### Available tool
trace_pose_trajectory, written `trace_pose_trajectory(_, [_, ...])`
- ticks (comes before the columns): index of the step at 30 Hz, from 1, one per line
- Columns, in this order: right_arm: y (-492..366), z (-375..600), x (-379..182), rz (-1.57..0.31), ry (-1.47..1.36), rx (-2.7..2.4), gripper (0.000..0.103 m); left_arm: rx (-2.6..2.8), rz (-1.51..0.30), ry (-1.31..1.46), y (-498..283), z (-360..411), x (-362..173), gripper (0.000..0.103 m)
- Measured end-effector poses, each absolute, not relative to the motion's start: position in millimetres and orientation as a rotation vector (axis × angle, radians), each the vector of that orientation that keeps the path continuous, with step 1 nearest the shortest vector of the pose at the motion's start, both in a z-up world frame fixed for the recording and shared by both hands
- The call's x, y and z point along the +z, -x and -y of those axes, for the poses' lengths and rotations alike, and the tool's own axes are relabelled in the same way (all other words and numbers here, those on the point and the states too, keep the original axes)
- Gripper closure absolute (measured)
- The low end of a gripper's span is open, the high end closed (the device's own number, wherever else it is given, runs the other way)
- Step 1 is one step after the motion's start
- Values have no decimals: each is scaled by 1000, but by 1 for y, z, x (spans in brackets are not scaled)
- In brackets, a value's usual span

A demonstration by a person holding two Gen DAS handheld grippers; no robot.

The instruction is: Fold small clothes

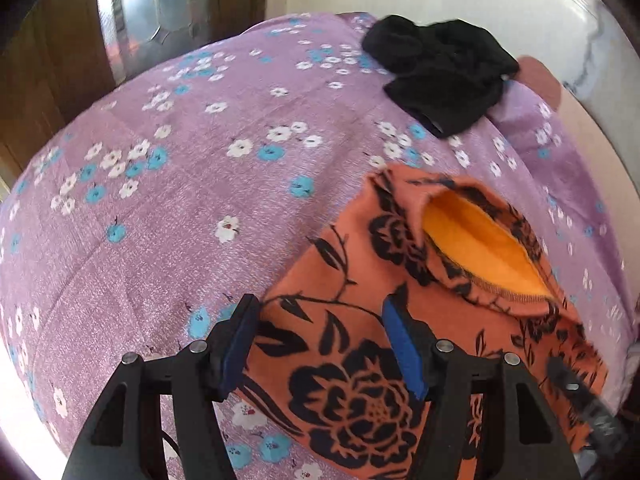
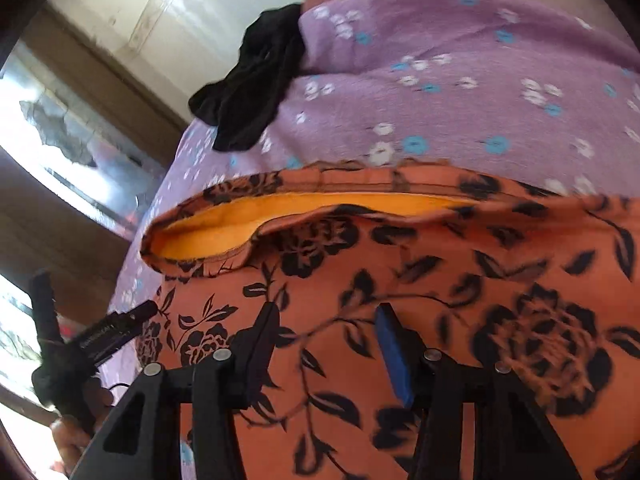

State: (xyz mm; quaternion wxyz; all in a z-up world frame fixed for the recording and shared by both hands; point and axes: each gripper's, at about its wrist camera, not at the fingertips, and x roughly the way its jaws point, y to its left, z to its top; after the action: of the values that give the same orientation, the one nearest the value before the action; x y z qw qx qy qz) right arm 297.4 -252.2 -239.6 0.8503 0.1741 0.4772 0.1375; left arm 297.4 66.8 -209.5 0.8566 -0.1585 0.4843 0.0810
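Left gripper (image 1: 320,344): jaws apart, over left edge of orange floral garment (image 1: 360,380), gripping nothing. Garment lies on purple flowered bedsheet (image 1: 160,208), yellow lining showing at opening. Black garment (image 1: 440,76) crumpled at far edge. Right gripper (image 2: 328,344): jaws apart above orange fabric, nothing pinched.

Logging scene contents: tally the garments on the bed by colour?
Orange floral garment: 1
Black garment: 1
Total: 2, both on the purple sheet.
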Motion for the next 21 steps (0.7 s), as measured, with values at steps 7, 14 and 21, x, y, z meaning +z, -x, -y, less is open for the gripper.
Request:
trace_pose_trajectory(7, [-390,194,-242,-982,-296,194,50,211,-1066,335,-312,-83,-221,38])
trace_pose_trajectory(14, [-349,273,-197,-705,-535,147,50,142,-1015,290,-314,-69,-209,38])
trace_pose_trajectory(21, [-239,371,-198,-782,-597,-32,50,127,-1050,224,-312,-49,-214,38])
